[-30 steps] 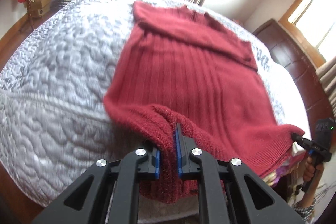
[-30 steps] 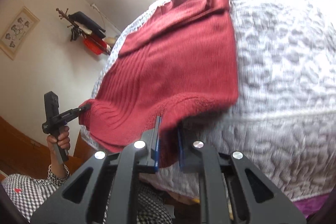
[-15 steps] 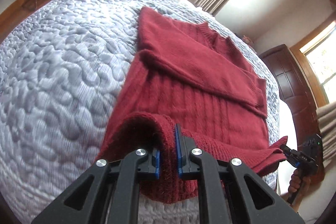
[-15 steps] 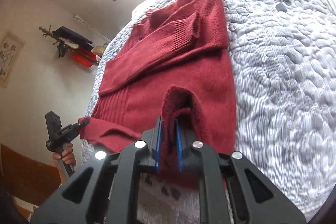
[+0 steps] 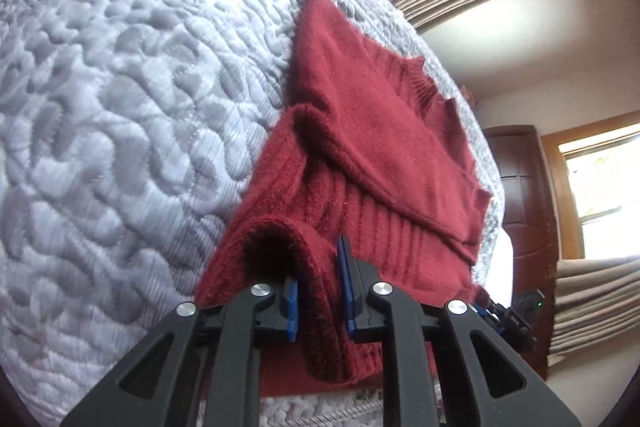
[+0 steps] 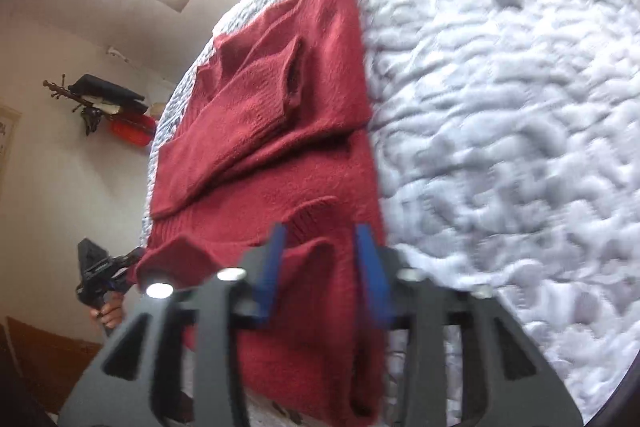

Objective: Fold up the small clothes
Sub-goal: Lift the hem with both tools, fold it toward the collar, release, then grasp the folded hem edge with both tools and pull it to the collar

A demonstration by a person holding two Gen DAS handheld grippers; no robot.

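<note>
A: Where is the sweater [image 5: 372,155] found?

B: It is spread on the bed [image 5: 120,99], collar at the far end. The long axis is run from the near hem away from both tongs. One sleeve is seen folded across the chest.

A: How are the tongs held?

B: The left tongs [image 5: 318,301] are clenched on the near left hem corner, which is lifted into a roll. The right tongs [image 6: 320,267] are spread, with the near right corner lying loose between the pads; that frame is blurred.

A: What is the coming move turned on?

B: The hem is judged to be carried far, toward the collar. Only the left corner is gripped.

A: And the count?

B: One sweater, one bed, two tongs.
</note>
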